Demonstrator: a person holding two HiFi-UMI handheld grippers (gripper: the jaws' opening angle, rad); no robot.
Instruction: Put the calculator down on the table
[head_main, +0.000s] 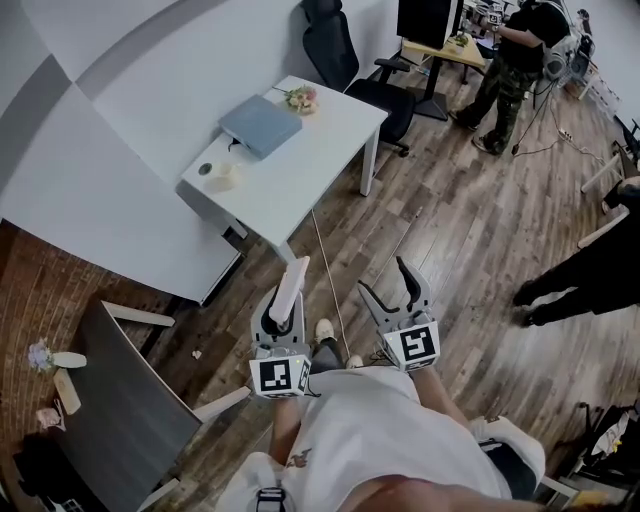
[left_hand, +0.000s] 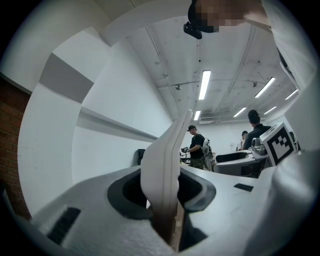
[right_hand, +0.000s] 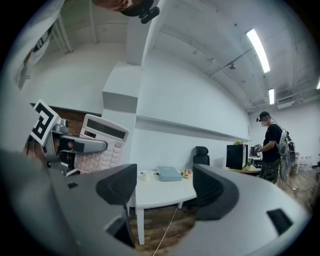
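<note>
So the calculator (head_main: 292, 280) wasn't on the table (head_main: 320, 150) yet. It was up in the air over the wood floor, well short of the table's near corner. The left gripper (head_main: 282, 305) had its jaws narrowed onto the lower end of it, so the thing stood on edge and poked out forward past the tips. From the right gripper view you could see the key side and the display strip facing across toward the right gripper (head_main: 385, 285).

That one was spread wide with nothing between its jaws, just the table showing through the gap. My guess is the end-on pinch was meant to leave the far end free to touch down first, with the right side free to steady it.

The table's near half was bare. A blue-grey folder (head_main: 260, 125) sat toward the far edge, some flowers (head_main: 300, 98) at the far corner, and a small pale roll (head_main: 215, 172) by the left corner.

Writing-wise: no brand readable on the calculator, key legends too small, and the marker cubes only carried black-and-white squares.
</note>
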